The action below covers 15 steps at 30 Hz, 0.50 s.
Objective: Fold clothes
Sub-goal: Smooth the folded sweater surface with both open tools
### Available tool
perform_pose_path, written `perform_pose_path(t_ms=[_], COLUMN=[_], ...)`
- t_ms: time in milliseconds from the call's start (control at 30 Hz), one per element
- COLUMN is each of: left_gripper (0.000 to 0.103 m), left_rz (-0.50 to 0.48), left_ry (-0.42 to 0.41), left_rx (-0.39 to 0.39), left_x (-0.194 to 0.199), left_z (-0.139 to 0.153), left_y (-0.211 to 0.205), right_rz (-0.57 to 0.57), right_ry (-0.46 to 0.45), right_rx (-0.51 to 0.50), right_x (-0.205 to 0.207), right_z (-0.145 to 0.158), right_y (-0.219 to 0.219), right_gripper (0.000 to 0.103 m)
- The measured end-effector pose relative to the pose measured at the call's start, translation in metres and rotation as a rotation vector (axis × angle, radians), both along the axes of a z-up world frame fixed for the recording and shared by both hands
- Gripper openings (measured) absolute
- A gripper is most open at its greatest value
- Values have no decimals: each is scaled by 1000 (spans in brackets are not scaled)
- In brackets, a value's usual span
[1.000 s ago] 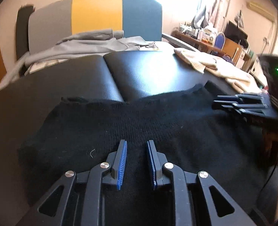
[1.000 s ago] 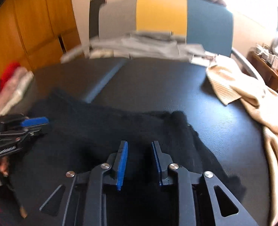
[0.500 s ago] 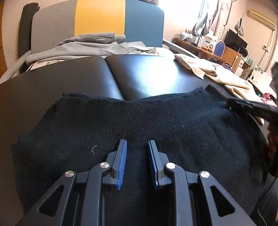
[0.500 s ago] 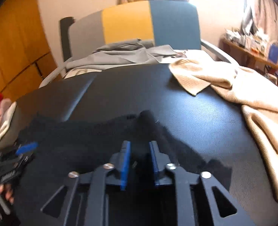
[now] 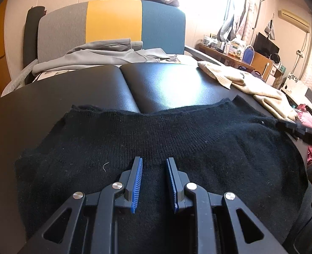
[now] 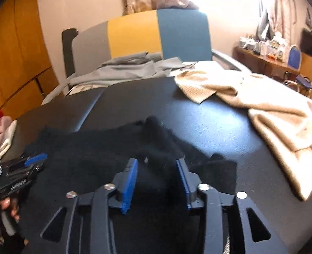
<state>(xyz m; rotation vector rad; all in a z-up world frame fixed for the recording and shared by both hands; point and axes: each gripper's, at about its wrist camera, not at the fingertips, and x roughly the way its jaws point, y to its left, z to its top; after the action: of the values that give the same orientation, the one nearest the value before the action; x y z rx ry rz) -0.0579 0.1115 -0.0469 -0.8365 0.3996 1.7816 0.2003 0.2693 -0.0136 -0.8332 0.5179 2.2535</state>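
Nearest, the left claw [image 5: 153,182] hangs over the black knitted sweater [image 5: 177,139], its blue-padded fingers apart with nothing between them. The right claw [image 6: 157,183] likewise stands spread wide above the sweater's right edge. The sweater lies flat on the black padded counter [image 5: 177,86], its long axis running left to right; its near part is cut off by the frame. Farther right lies a beige knitted garment [image 6: 272,105], and beyond, grey folded clothing [image 5: 105,53].
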Motion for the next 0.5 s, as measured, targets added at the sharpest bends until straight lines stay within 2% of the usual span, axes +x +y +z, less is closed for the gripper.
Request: perform_pose_path(t_ms=[100, 200, 300, 433, 500], left_gripper=[24, 24, 24, 24, 24], left_rz=[-3, 14, 44, 93, 134], left_ry=[-21, -62, -83, -97, -123], left_rx=[0, 7, 19, 36, 74], left_x=[-1, -4, -7, -11, -15], left_z=[2, 6, 9, 11, 15], left_y=[-1, -11, -27, -55, -74], right_rz=[-15, -3, -21, -112, -142], right_ry=[-64, -53, -40, 100, 172], right_rx=[-48, -10, -37, -106, -151], right_x=[1, 4, 7, 40, 64], right_z=[-21, -29, -27, -6, 0], right_y=[7, 7, 10, 14, 14], right_gripper=[49, 49, 49, 54, 65])
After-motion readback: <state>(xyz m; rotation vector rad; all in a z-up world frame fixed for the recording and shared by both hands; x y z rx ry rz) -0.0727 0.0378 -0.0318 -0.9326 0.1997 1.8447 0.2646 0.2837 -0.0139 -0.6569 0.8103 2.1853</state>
